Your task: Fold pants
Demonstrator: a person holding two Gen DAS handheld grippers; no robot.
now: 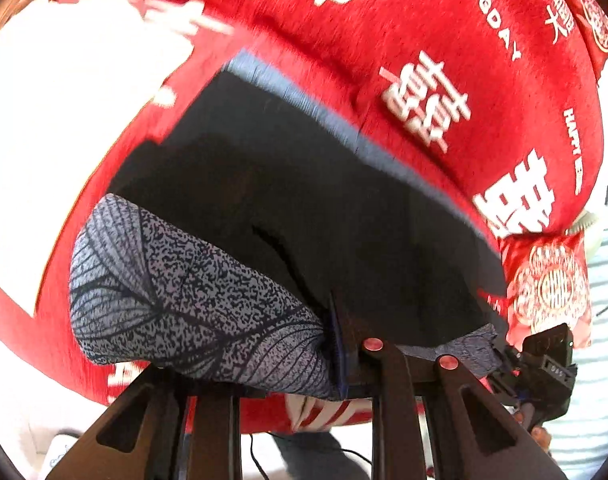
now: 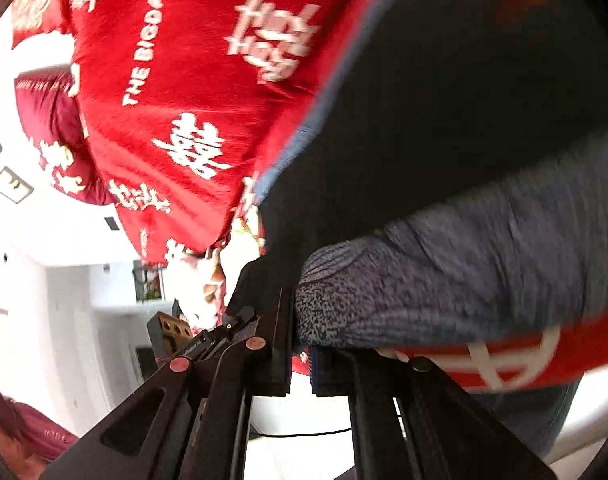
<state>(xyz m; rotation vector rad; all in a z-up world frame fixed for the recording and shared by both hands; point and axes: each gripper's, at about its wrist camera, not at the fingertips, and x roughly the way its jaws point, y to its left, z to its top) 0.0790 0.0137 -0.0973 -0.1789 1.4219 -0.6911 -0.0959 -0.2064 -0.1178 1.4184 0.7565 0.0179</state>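
The left gripper (image 1: 344, 364) is clamped on the pants (image 1: 304, 208), its two fingers drawn together around a thin edge of the fabric at the near end of the garment. The pants are dark, almost black, with a grey leaf-and-speckle printed part (image 1: 184, 292) bulging to the left of the fingers and a blue-grey hem band (image 1: 304, 96) running along the far edge. To the right in the left wrist view, the right gripper's black body (image 1: 544, 364) shows at the same near edge of the pants, level with the left one.

The right gripper (image 2: 300, 360) is likewise pinched on the pants (image 2: 444, 120): its fingers meet at a narrow slot where a fold of the grey printed fabric (image 2: 424, 292) enters, though motion blur hides the exact contact. The left gripper's body (image 2: 208, 344) shows just to its left.

The pants hang or lie over a red bedspread (image 1: 424, 32) printed with white Chinese characters and the words "THE BIGDAY". It fills the far part of both views and is also seen below the fabric at the near right in the right wrist view (image 2: 524, 360). Beyond it are white walls (image 2: 32, 264) and, at the far left, a dark red pillow (image 2: 52, 120). A striped sleeve (image 1: 604, 320) shows at the right rim of the left view.

Both tools point roughly level, side by side and close together.
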